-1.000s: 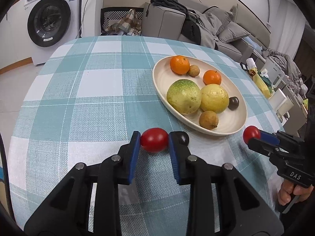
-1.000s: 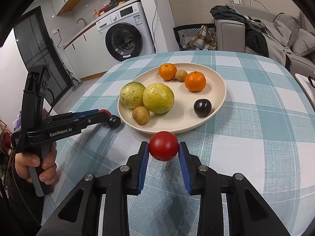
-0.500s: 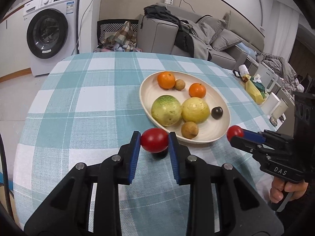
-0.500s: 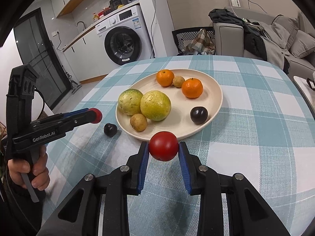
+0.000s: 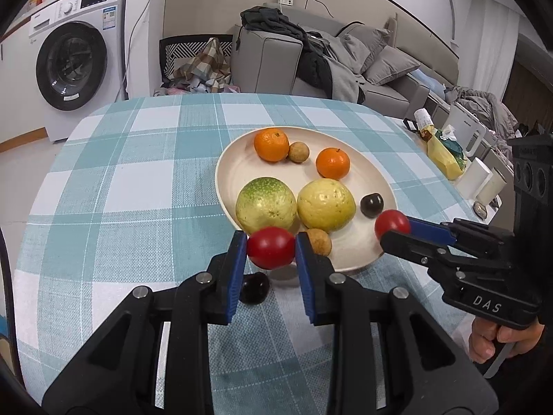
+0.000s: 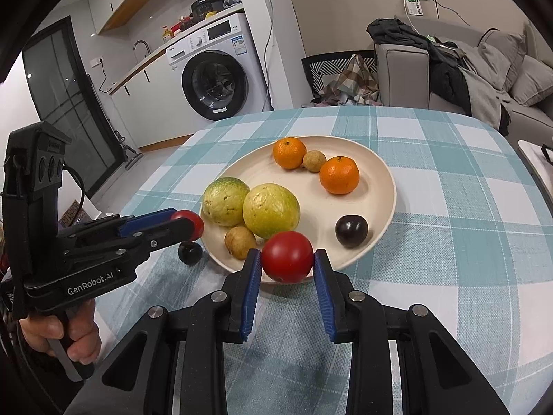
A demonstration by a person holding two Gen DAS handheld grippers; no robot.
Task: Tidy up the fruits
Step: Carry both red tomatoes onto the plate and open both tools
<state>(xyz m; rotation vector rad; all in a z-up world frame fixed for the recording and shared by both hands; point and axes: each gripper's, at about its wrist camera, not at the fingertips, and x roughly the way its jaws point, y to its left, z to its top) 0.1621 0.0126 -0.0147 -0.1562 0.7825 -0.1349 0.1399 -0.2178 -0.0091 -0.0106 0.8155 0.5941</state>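
My left gripper [image 5: 271,247] is shut on a red tomato [image 5: 270,247], held above the table at the near rim of the cream plate [image 5: 235,162]. My right gripper [image 6: 287,257] is shut on a second red tomato [image 6: 287,256], held over the plate's [image 6: 383,169] near rim. Each gripper shows in the other's view, the right one [image 5: 392,224] and the left one [image 6: 188,223]. The plate holds two oranges [image 5: 271,144], two yellow-green guavas [image 5: 266,203], small brown fruits [image 5: 319,241] and a dark plum [image 5: 371,204]. Another dark plum [image 5: 254,287] lies on the cloth beside the plate, also in the right wrist view [image 6: 190,252].
The round table has a teal checked cloth [image 5: 131,186]. Behind it are a washing machine [image 5: 69,65], a sofa with clothes [image 5: 311,58] and a basket [image 5: 197,58]. A side table with a kettle and bags [image 5: 459,148] stands at the right.
Both grippers have lifted their tomatoes off the table and carried them toward the plate's near rim. The dark plum on the cloth now lies below the left gripper.
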